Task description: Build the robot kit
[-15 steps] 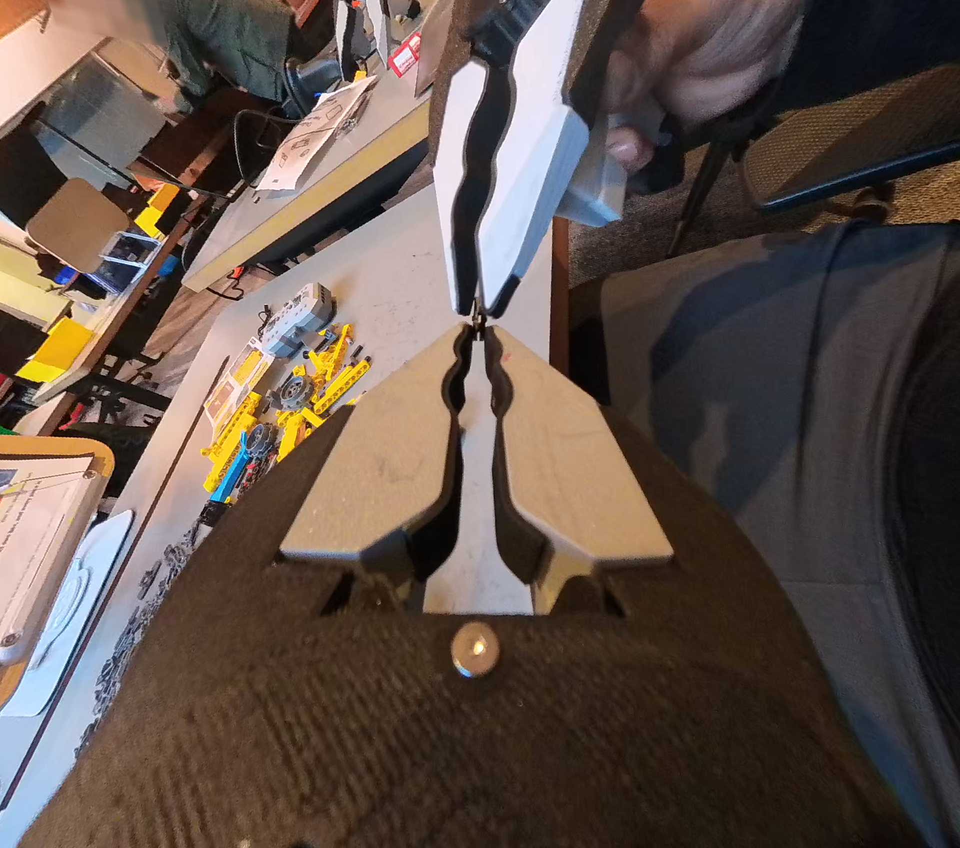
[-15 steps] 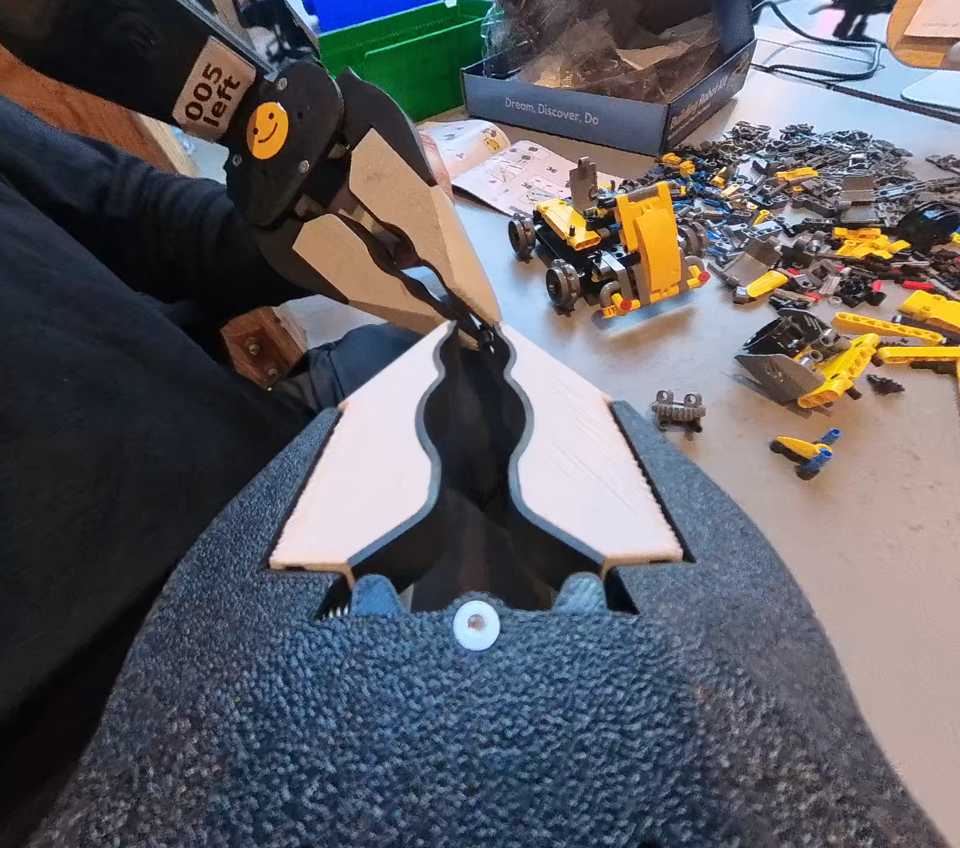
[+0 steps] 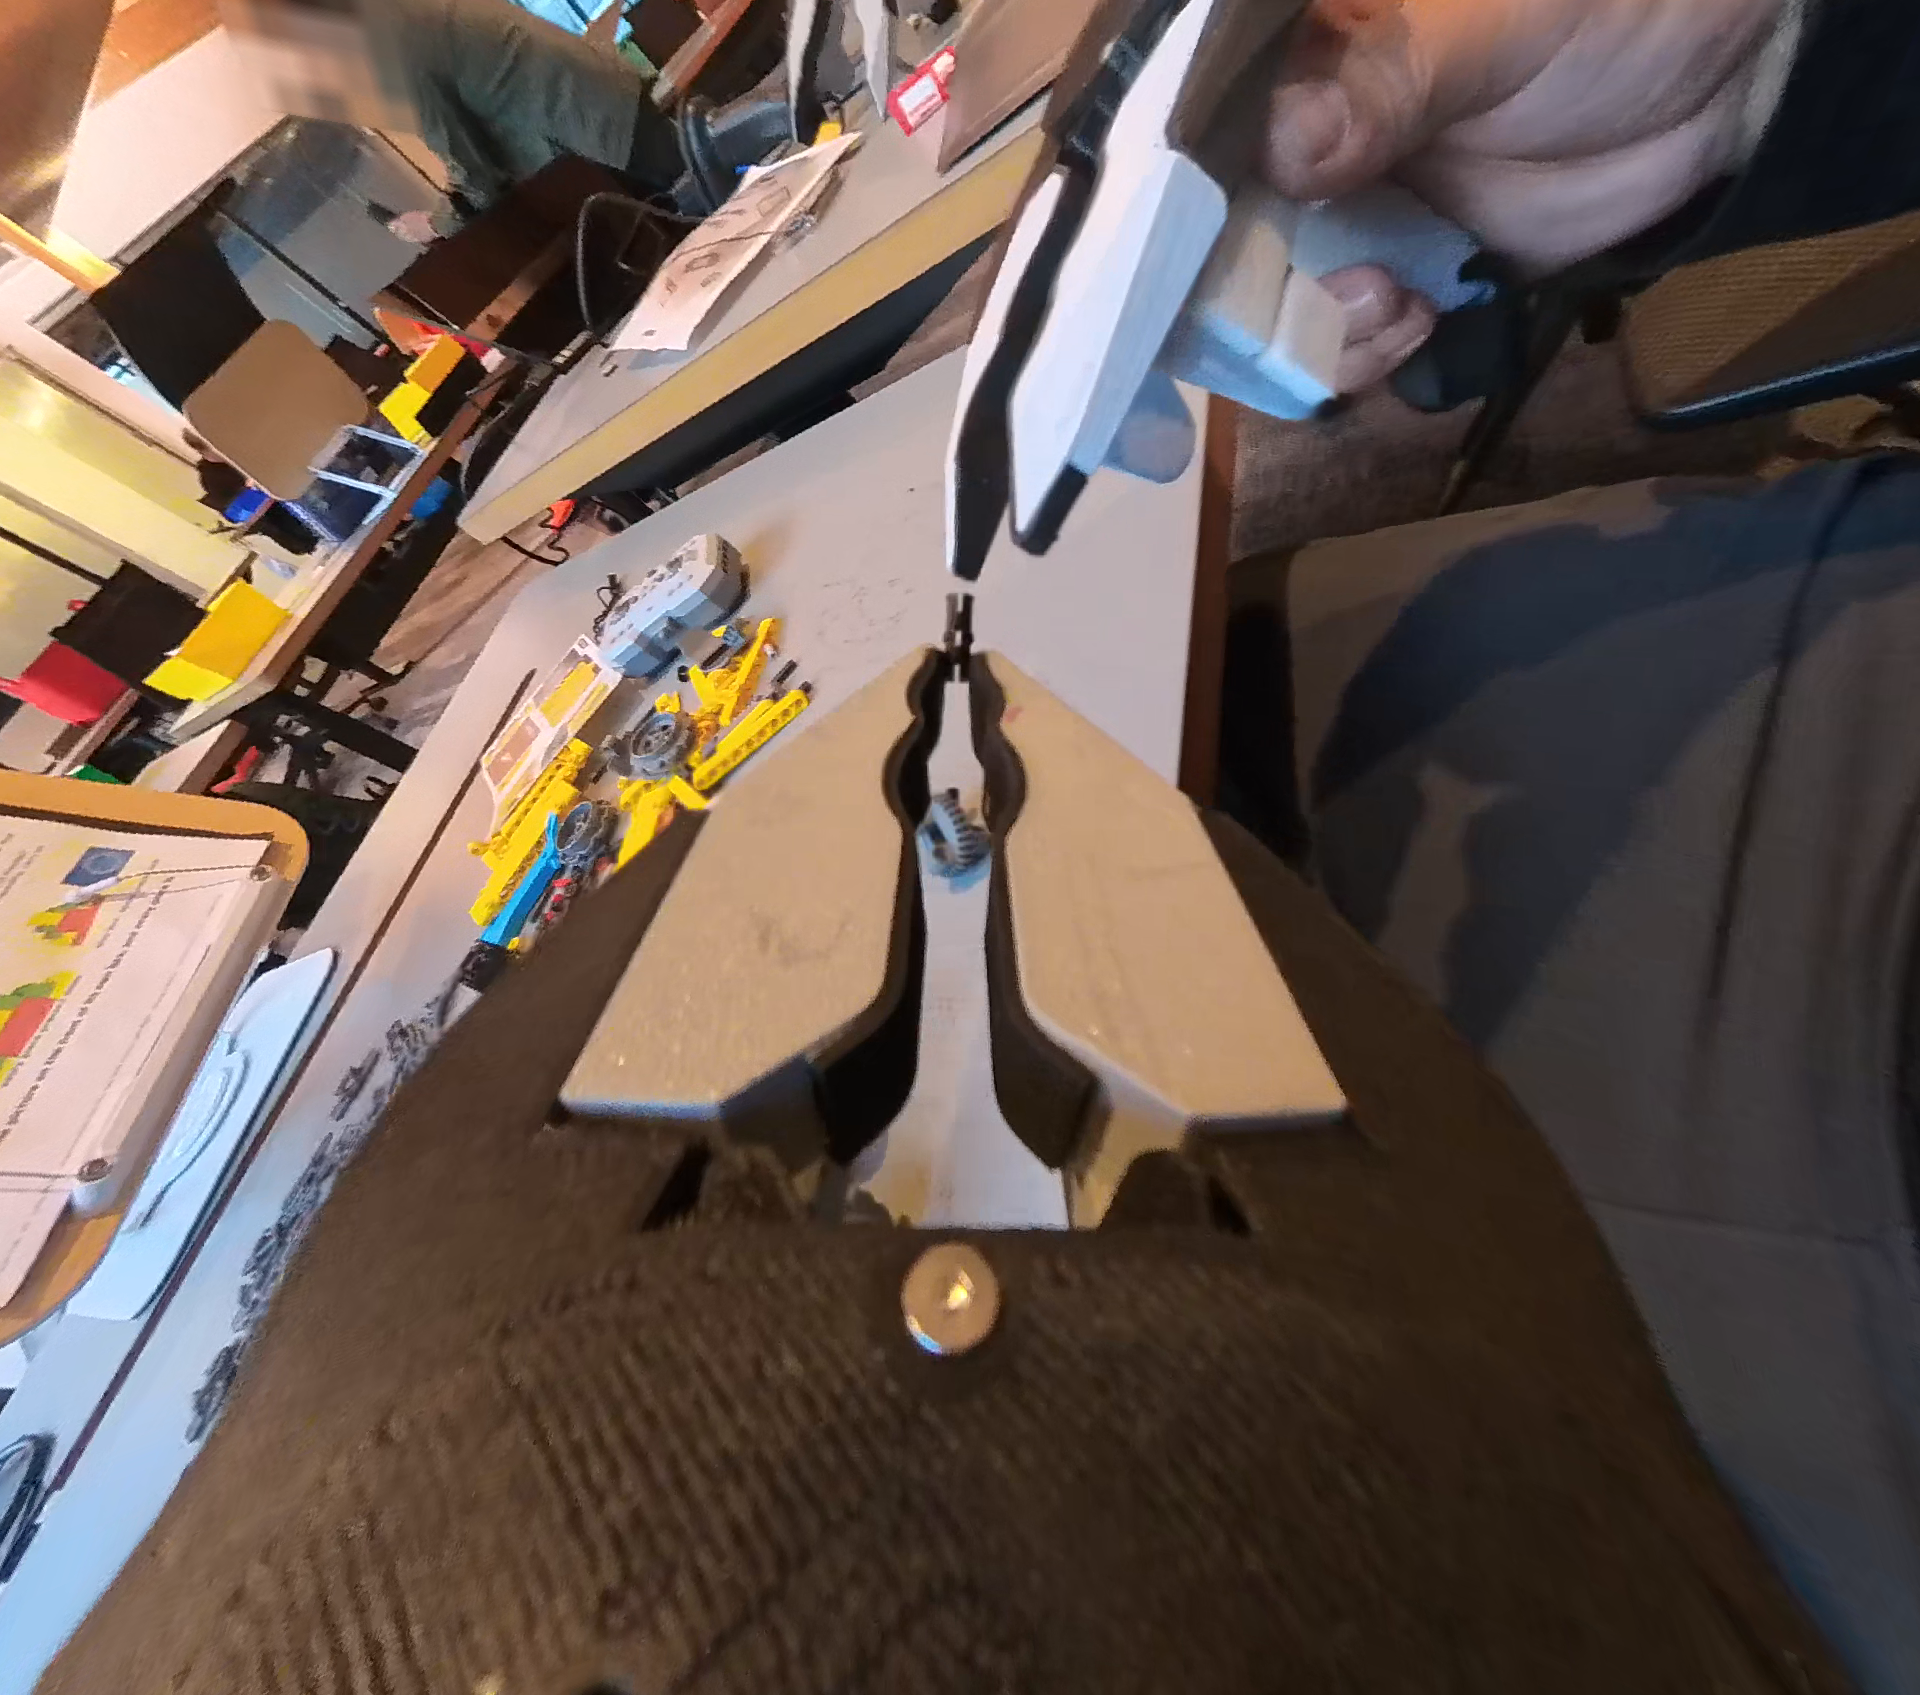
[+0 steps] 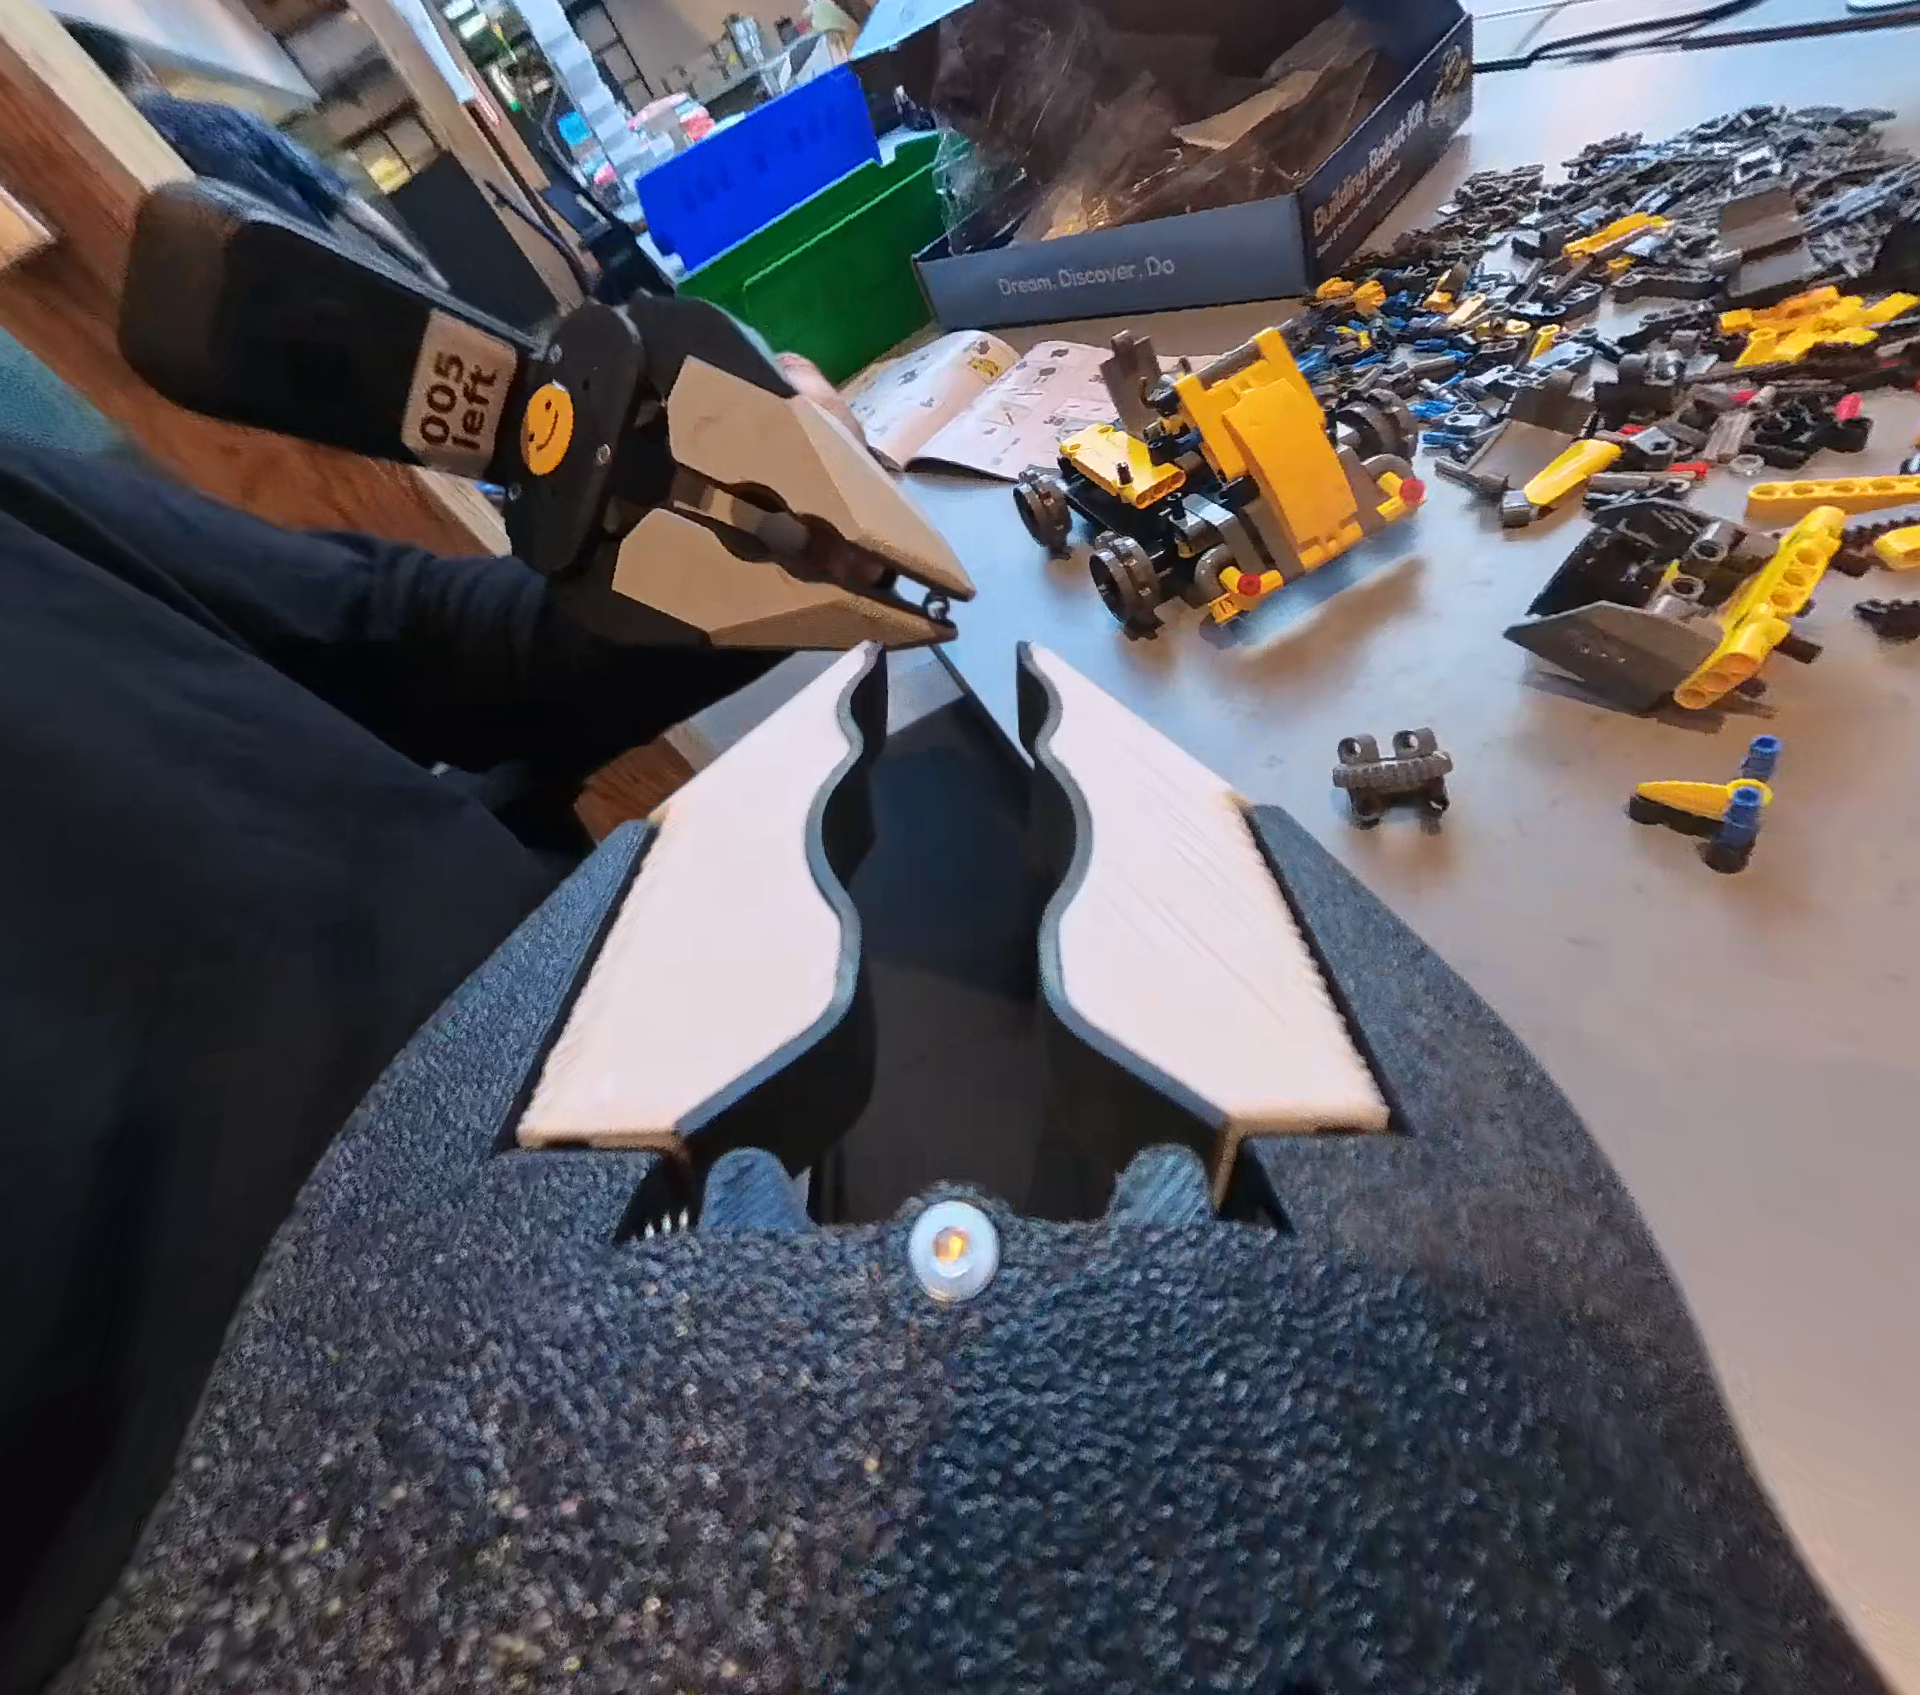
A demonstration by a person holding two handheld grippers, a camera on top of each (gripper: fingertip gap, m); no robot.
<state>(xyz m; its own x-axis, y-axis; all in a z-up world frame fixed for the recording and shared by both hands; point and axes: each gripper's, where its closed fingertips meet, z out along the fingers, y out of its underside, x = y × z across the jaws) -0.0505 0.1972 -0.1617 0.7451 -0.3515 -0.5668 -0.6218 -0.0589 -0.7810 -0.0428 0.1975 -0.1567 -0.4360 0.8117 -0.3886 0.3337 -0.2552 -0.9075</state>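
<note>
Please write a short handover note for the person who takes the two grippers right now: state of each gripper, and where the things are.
Left gripper: shut on a small black pin, held at the fingertips above the table edge.
Right gripper: open, empty, tips just short of the pin.
Grey table: a half-built yellow vehicle, a bucket assembly, a small grey connector, a yellow and blue piece, a pile of loose parts, an open booklet and the kit box.
</note>
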